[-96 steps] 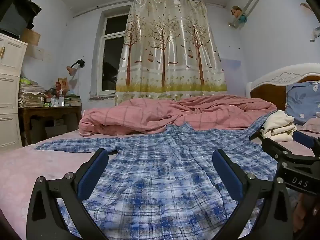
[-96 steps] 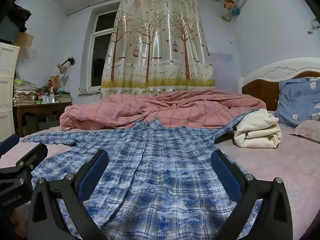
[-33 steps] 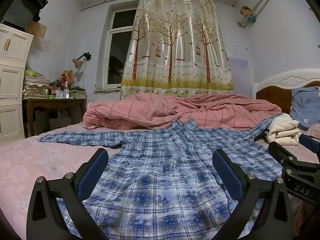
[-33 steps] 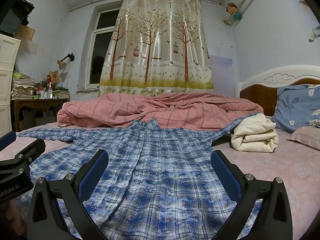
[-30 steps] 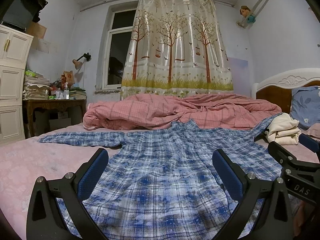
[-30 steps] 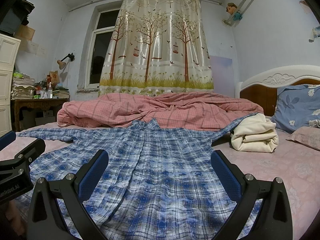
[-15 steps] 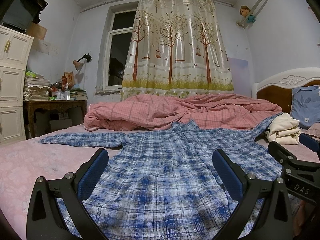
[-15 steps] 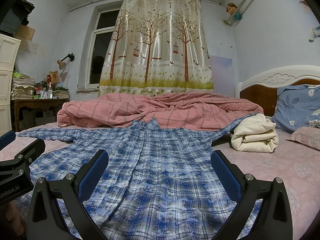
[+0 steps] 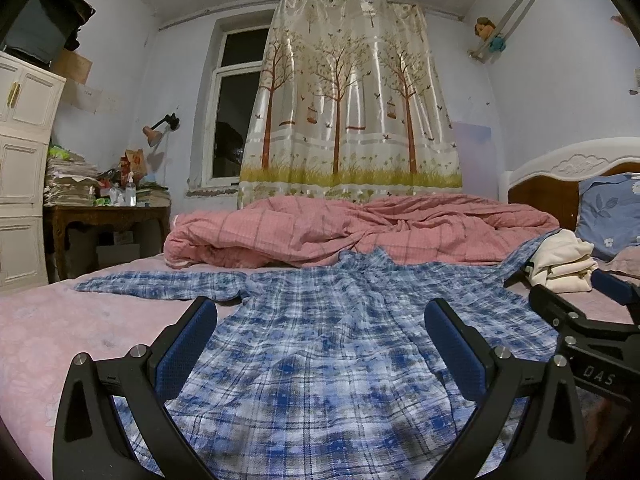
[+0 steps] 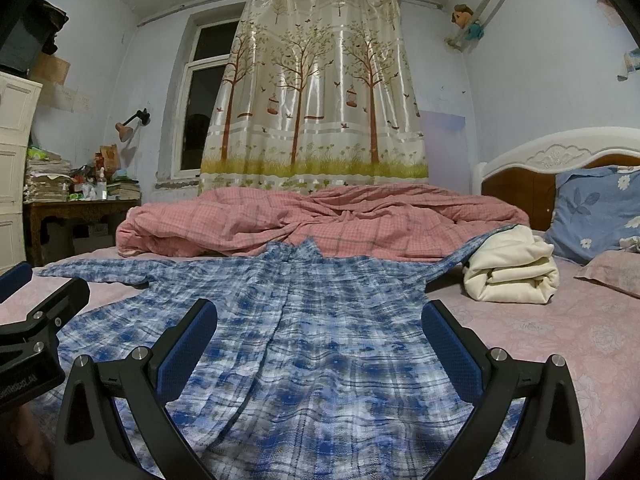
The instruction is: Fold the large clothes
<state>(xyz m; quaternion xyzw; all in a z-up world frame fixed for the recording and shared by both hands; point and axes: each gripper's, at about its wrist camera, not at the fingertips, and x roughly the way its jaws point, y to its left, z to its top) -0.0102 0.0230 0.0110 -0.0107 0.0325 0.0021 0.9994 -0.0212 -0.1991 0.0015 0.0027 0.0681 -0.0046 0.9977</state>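
A blue and white plaid shirt (image 9: 320,340) (image 10: 312,320) lies spread flat on the pink bed sheet (image 9: 72,328), collar toward the far side. Its left sleeve (image 9: 160,284) stretches out flat; its right sleeve (image 10: 472,248) runs up beside a folded cream cloth. My left gripper (image 9: 320,344) hovers open over the shirt's lower half, nothing between its blue pads (image 9: 186,344). My right gripper (image 10: 320,344) is open too, above the shirt's hem area, and shows at the right edge of the left wrist view.
A crumpled pink checked quilt (image 9: 352,228) lies behind the shirt. A folded cream cloth (image 10: 512,272) and blue floral pillow (image 10: 600,212) sit at the right near the headboard (image 10: 560,152). A cluttered wooden table (image 9: 108,216) and white cabinet (image 9: 24,184) stand left.
Both views have shifted slightly since 3.2 s ago, with the grippers a little lower and nearer the shirt. In the last second almost nothing has moved. Both grippers stay open.
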